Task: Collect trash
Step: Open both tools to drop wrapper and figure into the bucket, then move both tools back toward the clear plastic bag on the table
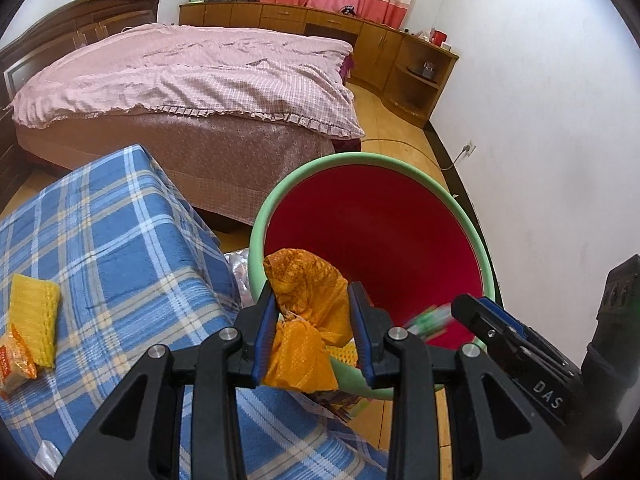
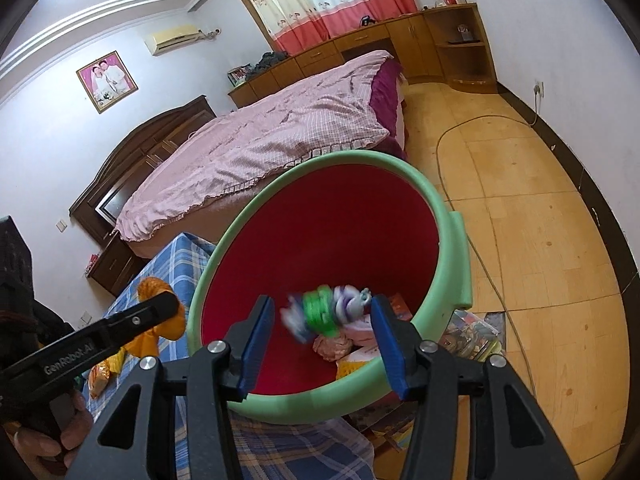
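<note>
Over the near rim of the green bin (image 1: pixel 460 208), the left tongs (image 1: pixel 314 332) are clamped on a crumpled orange wrapper (image 1: pixel 308 300): light, soft, held mid-body. From the right side, the right tongs (image 2: pixel 320 320) stand apart; a blurred green-purple wrapper (image 2: pixel 324 312) is between them, untouched, over the bin's red inside.

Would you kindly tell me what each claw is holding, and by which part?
The left claw pinches a crumpled orange plastic wrapper at its middle. The right claw grips nothing; a blurred green-and-white wrapper sits untouched between its pads.

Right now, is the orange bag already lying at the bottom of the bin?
No, the orange bag is pinched in the left tool at the rim of the bin.
</note>
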### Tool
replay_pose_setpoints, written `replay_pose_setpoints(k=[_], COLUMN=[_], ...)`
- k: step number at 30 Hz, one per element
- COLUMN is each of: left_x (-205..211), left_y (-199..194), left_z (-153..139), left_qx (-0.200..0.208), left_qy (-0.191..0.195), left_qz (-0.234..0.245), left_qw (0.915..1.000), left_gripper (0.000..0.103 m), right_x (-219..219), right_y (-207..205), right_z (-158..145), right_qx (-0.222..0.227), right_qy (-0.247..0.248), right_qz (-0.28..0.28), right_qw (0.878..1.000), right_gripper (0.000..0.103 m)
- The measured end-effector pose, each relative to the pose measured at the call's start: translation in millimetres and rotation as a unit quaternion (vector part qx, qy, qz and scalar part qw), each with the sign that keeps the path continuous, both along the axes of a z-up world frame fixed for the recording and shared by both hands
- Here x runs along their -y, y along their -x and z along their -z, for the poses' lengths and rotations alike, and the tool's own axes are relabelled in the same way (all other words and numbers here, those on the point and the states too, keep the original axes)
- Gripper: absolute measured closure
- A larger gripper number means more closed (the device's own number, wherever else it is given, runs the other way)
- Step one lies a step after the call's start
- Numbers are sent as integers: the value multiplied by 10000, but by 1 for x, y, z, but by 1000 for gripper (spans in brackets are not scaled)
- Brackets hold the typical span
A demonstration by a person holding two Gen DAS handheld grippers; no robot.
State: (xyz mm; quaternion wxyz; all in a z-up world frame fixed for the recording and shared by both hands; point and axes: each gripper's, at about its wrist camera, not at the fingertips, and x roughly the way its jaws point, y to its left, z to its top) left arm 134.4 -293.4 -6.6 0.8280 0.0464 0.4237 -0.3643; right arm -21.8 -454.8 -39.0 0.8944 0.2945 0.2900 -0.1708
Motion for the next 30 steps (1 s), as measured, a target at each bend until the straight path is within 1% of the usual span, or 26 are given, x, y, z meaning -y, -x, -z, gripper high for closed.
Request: replay_pose_setpoints(k=[3,5,8,9,10,12,17,22,26,30], left_x=[4,6,8,9,9,8,6,-5,-16,-26], left_y=[-1,-1,-1,-1,-2,-2,-1,-2,-2,1], left_z=[3,5,7,7,8,8,5,6,3,-1], left_qx=[-48,-58,-83,-102,-115,-129,-67,-117,-96,-43], left_qy=[-13,-40,-118,-122,-112,-57,-65,-68,-63,-72], left_qz=[57,60,86,101,111,124,97,-84,-232,-343], left_qw=[10000,10000,9999,9998,9998,9998,9999,9999,9997,9994], left_gripper=[68,67,63,60,55,52,51,51,51,51], right_x=[1,1,4,6,6,7,7,7,3,-6], right_y=[3,5,9,9,10,10,10,13,14,13], right_z=[-2,-5,-7,-7,-7,-7,-7,-7,-9,-11], right_qx=[52,92,140,143,145,151,148,148,145,145], right_qy=[-25,-46,-78,-84,-89,-100,-97,-103,-105,-127], right_qz=[27,64,142,164,182,191,186,166,151,99], right_qw=[10000,9999,9998,9997,9997,9997,9997,9997,9997,9998], right_gripper=[42,42,40,39,39,38,36,33,29,28])
